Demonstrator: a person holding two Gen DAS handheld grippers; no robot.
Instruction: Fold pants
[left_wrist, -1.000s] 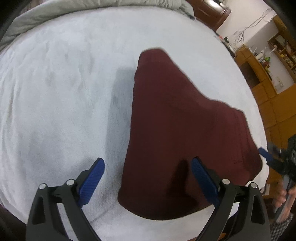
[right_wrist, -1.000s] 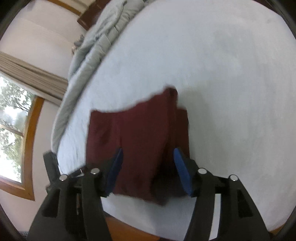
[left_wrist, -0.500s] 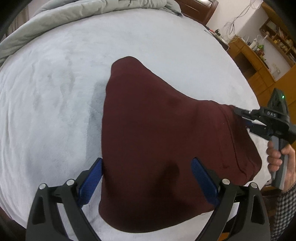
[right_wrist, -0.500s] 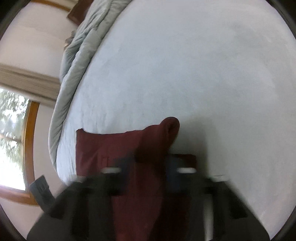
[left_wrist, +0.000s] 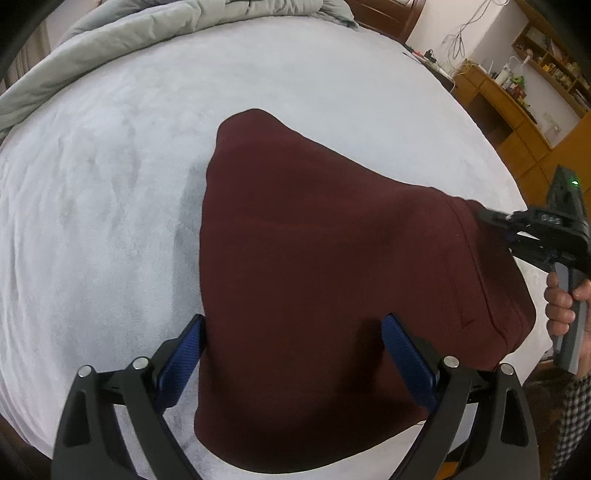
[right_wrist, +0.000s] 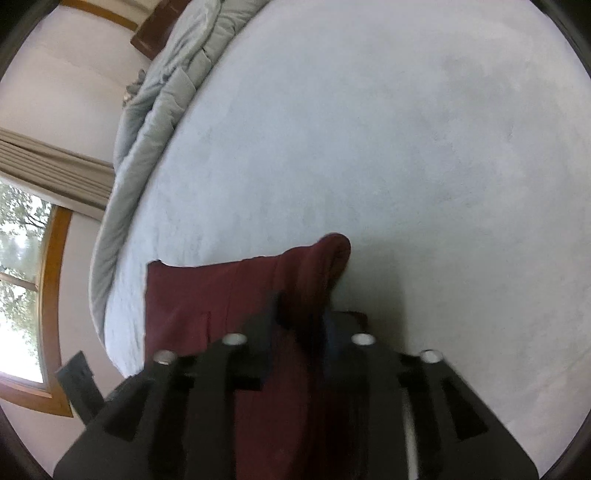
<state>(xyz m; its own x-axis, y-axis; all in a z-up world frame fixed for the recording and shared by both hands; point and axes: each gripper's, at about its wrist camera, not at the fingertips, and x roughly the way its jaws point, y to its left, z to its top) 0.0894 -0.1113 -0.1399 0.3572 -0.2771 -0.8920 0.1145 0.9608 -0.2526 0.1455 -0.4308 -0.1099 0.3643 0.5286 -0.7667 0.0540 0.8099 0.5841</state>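
Note:
Dark maroon pants (left_wrist: 332, 266) lie folded on a pale bed (left_wrist: 110, 184). My left gripper (left_wrist: 291, 354) is open, its blue pads on either side of the near part of the pants, just above the cloth. My right gripper (left_wrist: 491, 218) shows at the right of the left wrist view, shut on the right corner of the pants and lifting it. In the right wrist view the right gripper (right_wrist: 301, 317) is closed on a bunched fold of the pants (right_wrist: 317, 266).
A grey duvet (left_wrist: 147, 33) is bunched along the far edge of the bed, also in the right wrist view (right_wrist: 159, 103). Wooden shelves and desk (left_wrist: 517, 92) stand beyond the bed's right side. A window (right_wrist: 22, 277) is at left.
My right gripper came in from the right, closed on the pants' right corner and raised it. My left gripper shifted over the pants and stayed open.

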